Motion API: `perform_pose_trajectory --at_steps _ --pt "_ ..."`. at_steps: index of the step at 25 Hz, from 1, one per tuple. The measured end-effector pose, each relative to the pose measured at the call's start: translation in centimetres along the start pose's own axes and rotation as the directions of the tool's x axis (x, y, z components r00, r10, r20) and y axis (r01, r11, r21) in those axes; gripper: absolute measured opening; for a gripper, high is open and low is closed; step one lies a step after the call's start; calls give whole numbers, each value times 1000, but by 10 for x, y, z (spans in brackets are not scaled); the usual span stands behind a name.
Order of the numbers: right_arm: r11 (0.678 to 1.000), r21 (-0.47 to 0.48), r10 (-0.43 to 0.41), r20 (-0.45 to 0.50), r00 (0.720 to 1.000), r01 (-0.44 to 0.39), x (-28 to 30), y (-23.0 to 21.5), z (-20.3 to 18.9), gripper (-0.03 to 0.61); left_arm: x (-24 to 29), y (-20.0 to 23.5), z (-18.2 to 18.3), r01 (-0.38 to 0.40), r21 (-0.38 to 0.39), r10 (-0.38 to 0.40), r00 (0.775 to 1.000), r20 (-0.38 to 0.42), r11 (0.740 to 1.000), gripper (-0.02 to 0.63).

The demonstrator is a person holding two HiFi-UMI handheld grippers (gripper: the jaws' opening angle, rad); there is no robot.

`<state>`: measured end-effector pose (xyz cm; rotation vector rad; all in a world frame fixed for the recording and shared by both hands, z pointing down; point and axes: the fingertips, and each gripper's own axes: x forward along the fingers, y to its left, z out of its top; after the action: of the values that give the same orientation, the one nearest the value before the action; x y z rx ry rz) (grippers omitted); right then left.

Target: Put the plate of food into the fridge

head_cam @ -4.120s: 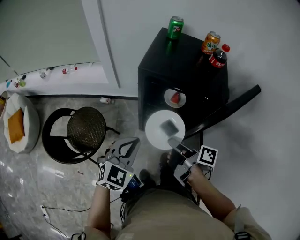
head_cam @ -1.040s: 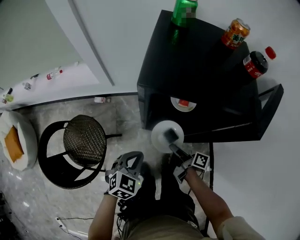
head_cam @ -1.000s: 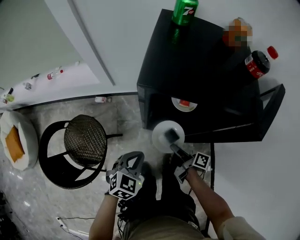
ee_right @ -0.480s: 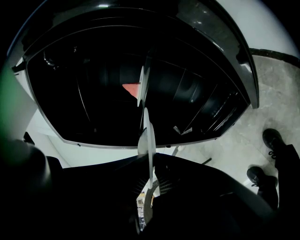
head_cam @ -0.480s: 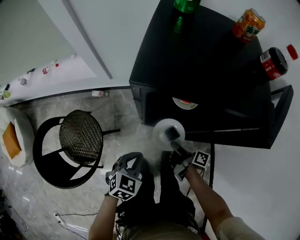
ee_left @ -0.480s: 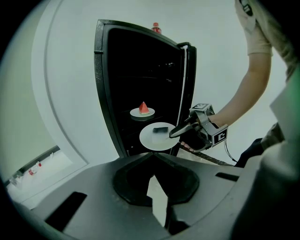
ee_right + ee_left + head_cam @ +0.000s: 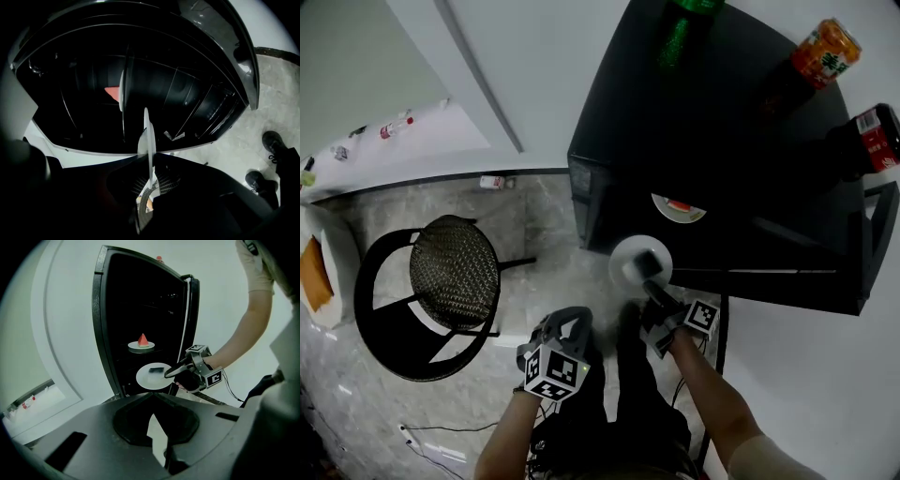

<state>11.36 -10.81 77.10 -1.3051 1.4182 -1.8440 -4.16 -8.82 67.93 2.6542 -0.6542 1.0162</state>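
Observation:
My right gripper [image 7: 654,292] is shut on the near rim of a white plate [image 7: 630,266] that carries a dark flat piece of food [image 7: 646,262]. It holds the plate level just in front of the open black fridge [image 7: 712,112]. In the right gripper view the plate [image 7: 149,136] stands edge-on between the jaws of the right gripper [image 7: 149,180]. Inside, on a shelf, a second plate [image 7: 679,208] bears a red watermelon wedge [image 7: 142,339]. My left gripper [image 7: 567,328] hangs shut and empty, lower left of the plate. In the left gripper view the left gripper [image 7: 153,399] looks toward the held plate [image 7: 151,377].
On top of the fridge stand a green can [image 7: 686,7], an orange can [image 7: 827,52] and a cola bottle [image 7: 877,136]. The fridge door [image 7: 867,272] hangs open at the right. A black round stool [image 7: 450,281] is on the marble floor at the left. The person's shoes [image 7: 273,140] are below.
Both grippers and the held plate have sunk lower in front of the open fridge. The head view has closed in on the fridge.

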Motion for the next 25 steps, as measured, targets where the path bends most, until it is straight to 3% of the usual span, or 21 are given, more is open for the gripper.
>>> perform_pose_trajectory --at_steps 6,25 --pt "1000 -7 -5 4 1000 5 16 -21 8 29 16 -5 -25 7 -47 -7 1000 -10 999 8" --pt "1000 29 -10 60 998 8 62 -64 43 29 66 -19 -55 31 -86 -33 999 -23 996 8"
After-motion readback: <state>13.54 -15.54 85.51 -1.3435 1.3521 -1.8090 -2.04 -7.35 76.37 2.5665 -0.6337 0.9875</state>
